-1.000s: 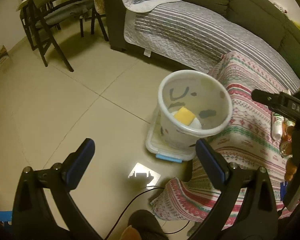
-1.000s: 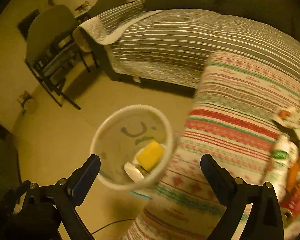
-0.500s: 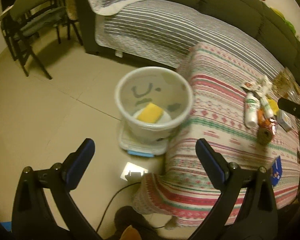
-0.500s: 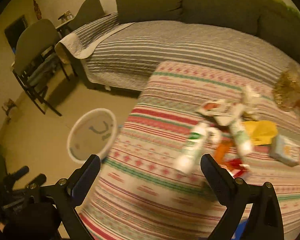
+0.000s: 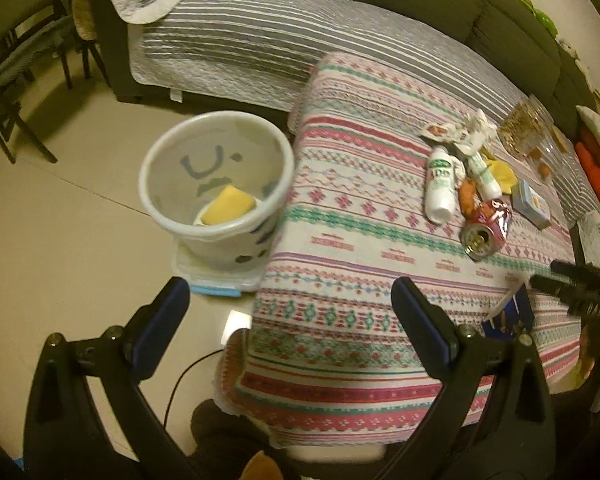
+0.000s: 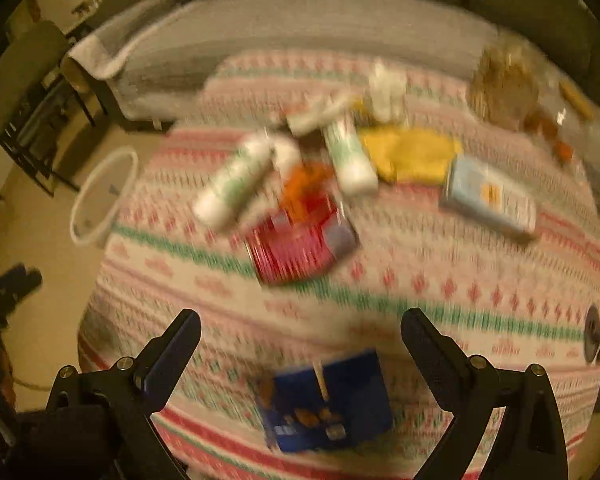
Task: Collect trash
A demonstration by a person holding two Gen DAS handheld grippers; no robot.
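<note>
A white bin (image 5: pixel 216 184) with a drawn face stands on the floor by the patterned table (image 5: pixel 340 248) and holds a yellow sponge (image 5: pixel 228 209); it also shows in the right wrist view (image 6: pixel 100 196). Trash lies on the table: a crushed red can (image 5: pixel 486 226) (image 6: pixel 300 240), white bottles (image 5: pixel 440 184) (image 6: pixel 232 184), a yellow wrapper (image 6: pixel 408 152), a pale blue carton (image 6: pixel 492 196), a blue packet (image 6: pixel 332 400). My left gripper (image 5: pixel 290 308) is open and empty over the table's near corner. My right gripper (image 6: pixel 300 340) is open and empty above the blue packet.
A grey sofa with a striped cover (image 5: pixel 260 36) runs behind the table. Dark chairs (image 5: pixel 16 80) stand at far left. The bin sits on a flat plastic container (image 5: pixel 216 280). A glass jar of snacks (image 5: pixel 526 126) and carrots (image 5: pixel 594 166) are at the table's far right. A cable (image 5: pixel 184 376) lies on the floor.
Both grippers swung right, from over the bin toward the table. The trash pile is now central in the right wrist view, which is blurred by motion. Both stay open and empty.
</note>
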